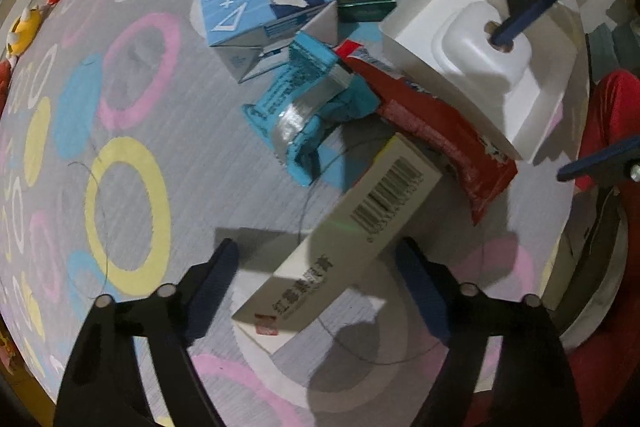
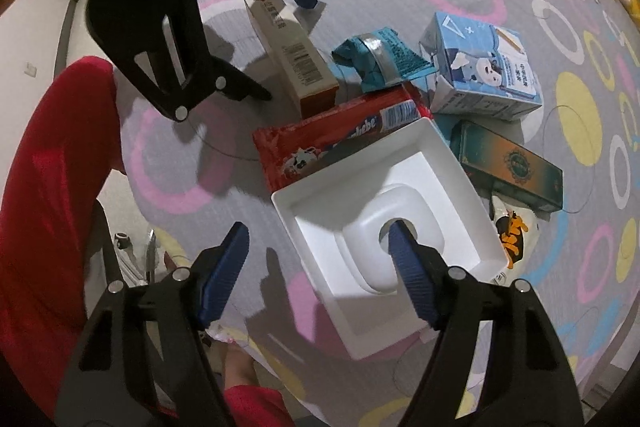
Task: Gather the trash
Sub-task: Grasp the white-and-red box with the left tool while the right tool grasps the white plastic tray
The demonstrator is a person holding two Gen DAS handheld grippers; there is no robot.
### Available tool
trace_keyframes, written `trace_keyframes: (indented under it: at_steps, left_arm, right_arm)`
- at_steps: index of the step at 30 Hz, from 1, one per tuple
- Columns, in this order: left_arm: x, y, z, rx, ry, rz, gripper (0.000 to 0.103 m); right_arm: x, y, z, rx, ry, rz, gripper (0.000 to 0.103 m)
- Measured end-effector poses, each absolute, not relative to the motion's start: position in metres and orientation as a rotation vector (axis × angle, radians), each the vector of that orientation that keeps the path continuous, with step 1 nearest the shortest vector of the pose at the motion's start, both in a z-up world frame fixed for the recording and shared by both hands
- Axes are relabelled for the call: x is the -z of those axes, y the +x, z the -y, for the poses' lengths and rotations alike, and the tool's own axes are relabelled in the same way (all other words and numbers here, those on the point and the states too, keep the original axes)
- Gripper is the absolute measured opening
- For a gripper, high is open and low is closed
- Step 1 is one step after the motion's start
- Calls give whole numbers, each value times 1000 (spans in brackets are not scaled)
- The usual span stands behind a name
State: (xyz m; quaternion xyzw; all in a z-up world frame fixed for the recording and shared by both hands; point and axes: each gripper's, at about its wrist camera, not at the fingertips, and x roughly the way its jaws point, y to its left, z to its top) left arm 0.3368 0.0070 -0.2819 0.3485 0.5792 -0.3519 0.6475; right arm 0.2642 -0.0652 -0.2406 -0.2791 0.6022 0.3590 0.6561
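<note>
Between the spread blue-padded fingers of the left gripper (image 1: 316,279) lies one end of a long white carton (image 1: 344,239); neither pad touches it. Its barcode faces up, and red Chinese characters near the close end are too blurred to read. Down on the circle-patterned mat (image 1: 128,131), the trash sits in one loose cluster.

Over at the right gripper (image 2: 320,267), the jaws are wide apart, and one fingertip (image 2: 398,233) pokes into the round hole of a white moulded plastic tray (image 2: 400,187); the other finger hangs outside the tray's wall. Whether the tray is lifted or resting, I cannot tell.

Half hidden under the tray is a red snack wrapper (image 2: 320,143) with a cartoon cow and letters ending "hebe"; the start of the word is covered. Just beyond it is a crumpled teal wrapper (image 2: 376,59) with a silver band, its print too small to make out. Farther on stand a blue-and-white milk carton (image 2: 484,71) showing a cartoon animal and a triangle, and a dark green box (image 2: 512,163) with a round emblem. An orange-patterned packet (image 2: 512,231) peeks from behind the tray, mostly covered.

Red clothing (image 2: 52,187) fills the near edge of the right view.
</note>
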Motion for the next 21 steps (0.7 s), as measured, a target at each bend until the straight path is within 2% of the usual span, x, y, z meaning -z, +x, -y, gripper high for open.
trace_keyframes:
  at_steps: [5,10,13,18,21]
  left_arm:
    - [276,323,-2,829,784,-1307,55]
    - [272,317,-1,824,748,-1315,41]
    - [269,316,-2,785,696,-1328,38]
    - [267,311,-20,690,597,-1343,36]
    - [265,312,-27,606,526,-1357,33]
  right_arm:
    - [243,262,66,-783,-637,-1349,50]
    - [245,264,68,-752,-633,-1359,49]
    - [245,262,64,-741,-643,-1358,49]
    - [241,260,68,-706,-614,-1352,40]
    - [239,260,70,-693,-595,-1353,38]
